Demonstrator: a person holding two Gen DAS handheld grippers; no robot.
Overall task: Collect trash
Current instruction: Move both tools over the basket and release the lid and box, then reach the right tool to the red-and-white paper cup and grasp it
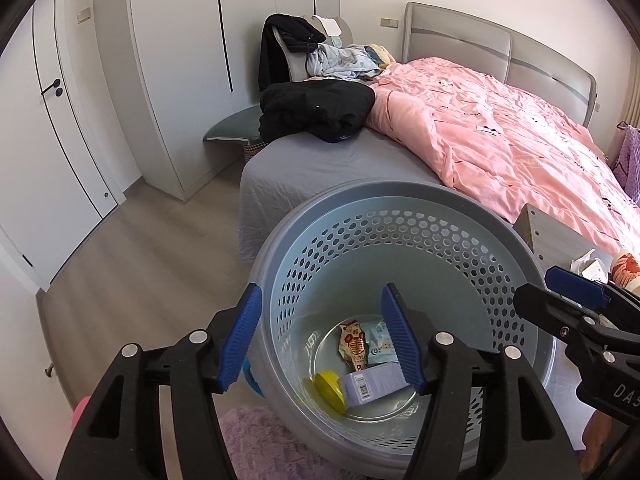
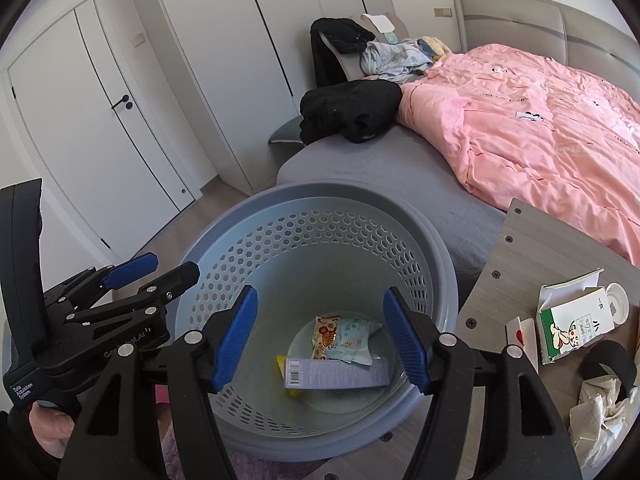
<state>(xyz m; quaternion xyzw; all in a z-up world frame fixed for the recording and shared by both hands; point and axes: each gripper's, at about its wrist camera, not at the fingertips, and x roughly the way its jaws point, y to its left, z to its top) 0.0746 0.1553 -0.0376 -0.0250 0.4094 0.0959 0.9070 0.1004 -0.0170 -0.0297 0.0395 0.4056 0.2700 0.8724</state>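
A grey perforated waste basket (image 1: pixel 400 200) stands on the floor by the bed; it also shows in the right wrist view (image 2: pixel 320 204). In it lie a lilac box (image 1: pixel 376 386), a yellow lid (image 1: pixel 330 392), a snack wrapper (image 1: pixel 354 346) and a wipes pack (image 2: pixel 352 344). My left gripper (image 1: pixel 324 344) is open and empty above the basket's near left rim. My right gripper (image 2: pixel 322 340) is open and empty above the basket. On the side table (image 2: pixel 532 248) lie a green-white milk carton (image 2: pixel 576 324), a white cap (image 2: pixel 616 304) and crumpled paper (image 2: pixel 604 416).
A bed with a pink quilt (image 1: pixel 500 132) and black clothes (image 1: pixel 316 112) stands behind the basket. White wardrobes (image 1: pixel 192 60) and a door (image 1: pixel 52 128) are at the left. A lilac rug (image 1: pixel 260 440) lies under the basket's near side.
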